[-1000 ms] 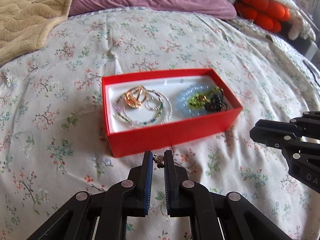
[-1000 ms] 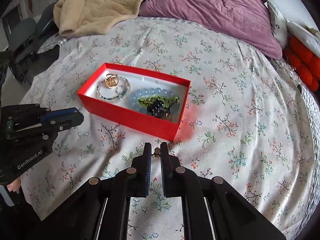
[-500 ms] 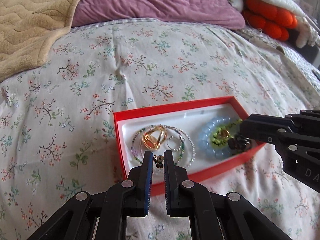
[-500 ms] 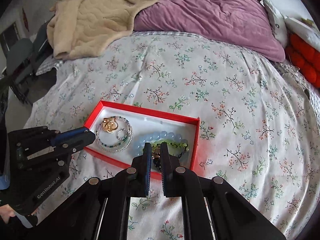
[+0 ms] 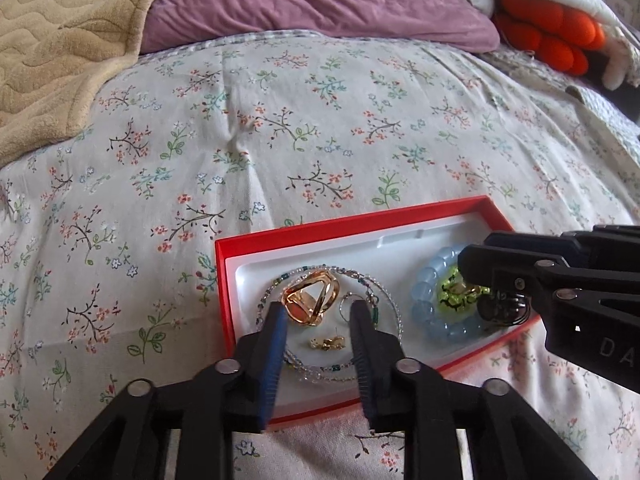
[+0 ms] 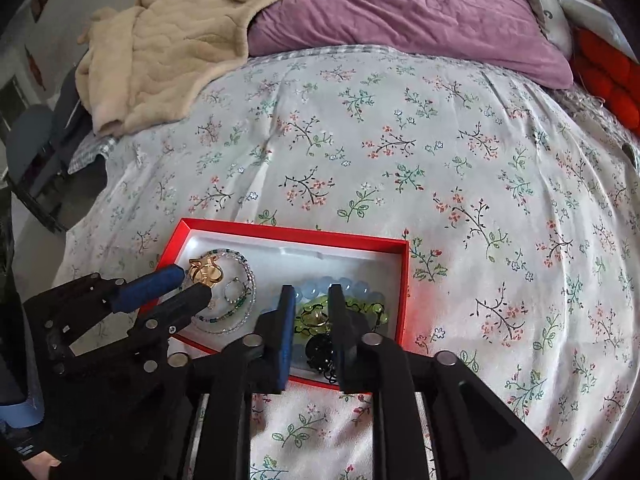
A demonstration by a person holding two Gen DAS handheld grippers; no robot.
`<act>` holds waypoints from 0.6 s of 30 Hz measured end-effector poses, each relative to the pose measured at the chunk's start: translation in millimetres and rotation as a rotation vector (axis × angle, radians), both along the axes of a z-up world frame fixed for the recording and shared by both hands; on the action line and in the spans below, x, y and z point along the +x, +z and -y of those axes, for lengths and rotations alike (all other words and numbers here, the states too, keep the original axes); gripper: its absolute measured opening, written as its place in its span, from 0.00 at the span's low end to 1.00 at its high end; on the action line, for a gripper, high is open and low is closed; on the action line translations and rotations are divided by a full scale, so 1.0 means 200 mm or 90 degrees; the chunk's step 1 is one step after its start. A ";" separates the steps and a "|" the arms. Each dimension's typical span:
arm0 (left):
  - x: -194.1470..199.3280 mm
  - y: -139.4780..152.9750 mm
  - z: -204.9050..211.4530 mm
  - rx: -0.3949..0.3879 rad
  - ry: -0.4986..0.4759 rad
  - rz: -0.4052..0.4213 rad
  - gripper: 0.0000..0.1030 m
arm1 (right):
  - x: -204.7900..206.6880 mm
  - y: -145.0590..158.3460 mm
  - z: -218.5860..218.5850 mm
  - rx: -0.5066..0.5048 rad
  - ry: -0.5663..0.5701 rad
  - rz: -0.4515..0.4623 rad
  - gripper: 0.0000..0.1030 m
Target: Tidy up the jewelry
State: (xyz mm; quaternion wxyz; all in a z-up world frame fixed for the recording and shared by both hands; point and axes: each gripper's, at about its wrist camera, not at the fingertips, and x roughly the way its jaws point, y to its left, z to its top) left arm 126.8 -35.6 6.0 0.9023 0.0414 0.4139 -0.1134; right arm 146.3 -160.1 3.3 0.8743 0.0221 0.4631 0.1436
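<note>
Both grippers sit over the red box [image 5: 224, 280] on the floral bedspread [image 5: 280, 140]. Left gripper [image 5: 318, 330]: jaws have just been opening, now narrowly apart, nothing pinched. The small gold earring [image 5: 327, 343] lies loose on the white liner directly between the fingertips, inside the beaded necklace loop [image 5: 384, 300], with the gold ring [image 5: 312, 300] just beyond at 12 o'clock. Right gripper [image 6: 312, 320]: jaws also have just been opening, a narrow gap with nothing gripped; the dark earring [image 6: 320, 354] lies in the box between the pads near their roots, over the blue bead bracelet [image 6: 360, 286] and green bracelet [image 6: 360, 308]. Box long axis runs roughly 9-to-3 in both views; left gripper covers the 9 o'clock half, right the 3 o'clock half. My read: both drops are done, and the next move is straight back toward 6 o'clock, clear of the near wall.
</note>
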 end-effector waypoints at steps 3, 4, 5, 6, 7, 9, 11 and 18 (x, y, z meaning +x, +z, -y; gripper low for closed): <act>-0.02 0.01 0.00 0.007 -0.005 0.002 0.35 | -0.03 0.02 0.03 0.002 -0.011 0.014 0.53; -0.03 0.02 0.00 0.007 -0.005 0.004 0.40 | -0.04 0.03 0.03 0.003 -0.012 0.016 0.53; -0.05 0.03 -0.01 0.007 -0.006 0.006 0.44 | -0.05 0.04 0.04 0.004 -0.012 0.017 0.53; -0.06 0.04 -0.01 0.007 -0.006 0.008 0.46 | -0.06 0.05 0.05 0.003 -0.013 0.019 0.53; -0.07 0.04 -0.02 0.006 -0.006 0.008 0.51 | -0.07 0.05 0.06 0.000 -0.014 0.020 0.53; -0.10 0.05 -0.04 0.000 -0.008 0.000 0.58 | -0.10 0.06 0.07 -0.011 -0.016 0.020 0.54; -0.13 0.06 -0.05 -0.003 -0.009 -0.009 0.70 | -0.13 0.06 0.08 -0.023 -0.017 0.018 0.57; -0.21 -0.01 -0.14 -0.003 0.043 -0.076 0.93 | -0.27 0.04 0.14 -0.064 -0.031 0.003 0.69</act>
